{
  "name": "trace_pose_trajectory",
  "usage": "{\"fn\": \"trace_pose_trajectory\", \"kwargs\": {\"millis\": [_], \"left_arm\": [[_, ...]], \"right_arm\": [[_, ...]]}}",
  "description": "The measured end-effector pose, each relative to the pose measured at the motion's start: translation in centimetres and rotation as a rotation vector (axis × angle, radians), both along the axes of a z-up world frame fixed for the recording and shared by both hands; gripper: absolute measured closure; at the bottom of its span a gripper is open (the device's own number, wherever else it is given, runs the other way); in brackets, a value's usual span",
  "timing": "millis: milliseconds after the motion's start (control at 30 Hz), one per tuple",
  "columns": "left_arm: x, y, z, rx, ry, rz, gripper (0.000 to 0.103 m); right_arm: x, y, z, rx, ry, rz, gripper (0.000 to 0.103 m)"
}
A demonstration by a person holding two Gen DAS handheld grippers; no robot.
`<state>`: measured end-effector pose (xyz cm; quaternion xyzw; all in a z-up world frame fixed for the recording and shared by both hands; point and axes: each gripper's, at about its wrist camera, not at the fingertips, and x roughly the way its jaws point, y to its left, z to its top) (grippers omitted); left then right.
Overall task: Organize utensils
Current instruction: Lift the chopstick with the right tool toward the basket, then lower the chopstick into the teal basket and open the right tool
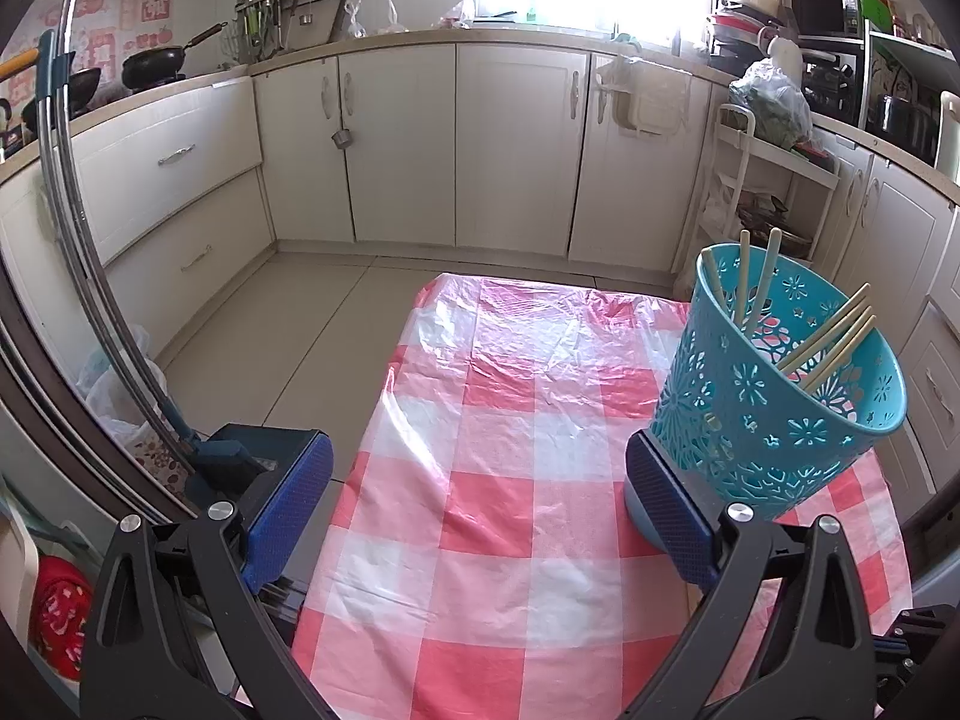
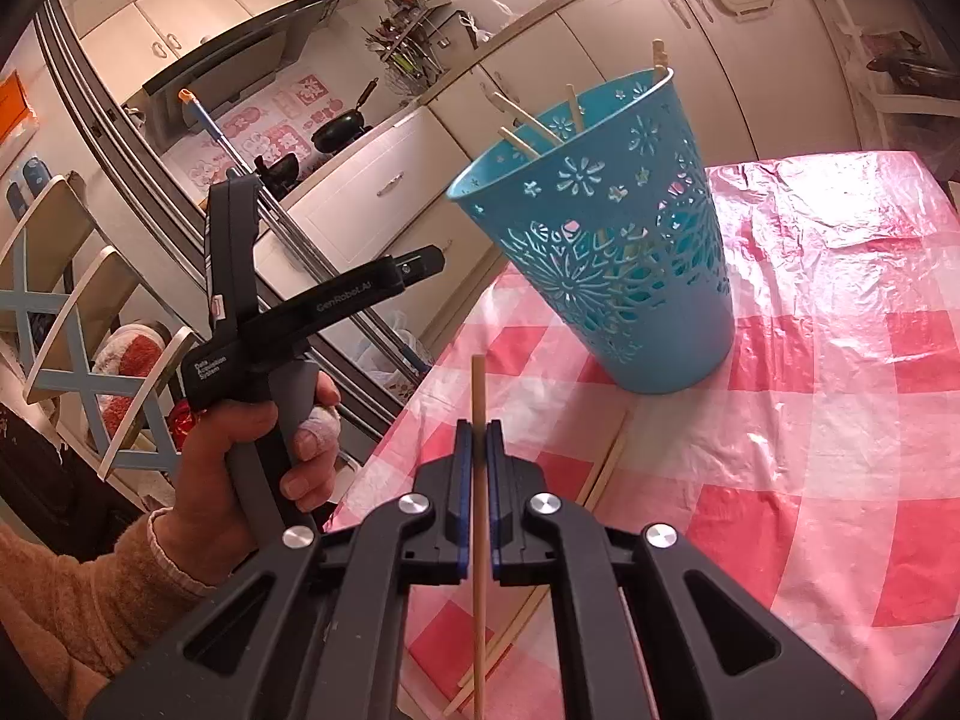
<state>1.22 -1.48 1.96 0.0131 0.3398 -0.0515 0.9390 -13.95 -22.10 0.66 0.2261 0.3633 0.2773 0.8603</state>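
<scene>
A blue perforated basket (image 1: 774,402) stands on the red-and-white checked tablecloth (image 1: 510,510) and holds several wooden chopsticks (image 1: 828,336). My left gripper (image 1: 480,498) is open and empty, just left of the basket, with its right finger beside the basket's base. In the right wrist view my right gripper (image 2: 478,438) is shut on a single wooden chopstick (image 2: 478,396), held upright above the table, near the basket (image 2: 606,240). Two more chopsticks (image 2: 603,468) lie on the cloth under it. The left gripper (image 2: 420,267), held in a hand, shows to the left.
The table's left edge (image 1: 372,420) drops to a tiled floor. White kitchen cabinets (image 1: 456,144) line the back and sides. A mop handle (image 1: 78,240) leans at the left. A white trolley rack (image 1: 762,192) stands behind the basket. Folding chairs (image 2: 90,324) stand far left.
</scene>
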Motion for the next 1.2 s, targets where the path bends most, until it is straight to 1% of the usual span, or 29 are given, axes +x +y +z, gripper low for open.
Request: {"fn": "trace_pose_trajectory", "kwargs": {"millis": [167, 333, 500, 600, 700, 900, 967, 1033, 1133, 1200], "left_arm": [[0.0, 0.1, -0.2, 0.001, 0.002, -0.001, 0.009], [0.0, 0.0, -0.3, -0.003, 0.005, 0.000, 0.009], [0.0, 0.1, -0.7, -0.010, 0.011, 0.000, 0.009], [0.2, 0.1, -0.7, -0.014, 0.015, -0.001, 0.009], [0.2, 0.2, -0.6, -0.017, 0.017, 0.002, 0.009], [0.4, 0.6, -0.4, -0.032, 0.022, 0.009, 0.009], [0.4, 0.7, -0.4, -0.033, 0.023, 0.010, 0.009], [0.5, 0.8, -0.3, -0.036, 0.024, 0.011, 0.009], [0.5, 0.9, -0.3, -0.041, 0.025, 0.013, 0.009], [0.5, 0.9, -0.2, -0.044, 0.026, 0.014, 0.009]], "right_arm": [[-0.2, -0.3, 0.5, 0.030, -0.021, -0.003, 0.098], [-0.5, -0.8, 2.2, 0.078, -0.066, 0.003, 0.098], [-0.5, -2.1, 6.0, 0.185, -0.150, 0.000, 0.098], [0.0, -3.0, 8.7, 0.244, -0.206, -0.020, 0.098], [0.9, -3.8, 11.4, 0.283, -0.259, -0.054, 0.098], [3.4, -4.8, 15.9, 0.219, -0.342, -0.169, 0.098], [4.3, -5.1, 17.0, 0.180, -0.368, -0.223, 0.098], [5.2, -5.1, 17.7, 0.121, -0.396, -0.292, 0.098], [6.4, -4.7, 17.7, 0.028, -0.418, -0.373, 0.098], [7.4, -4.0, 16.8, -0.046, -0.414, -0.421, 0.098]]}}
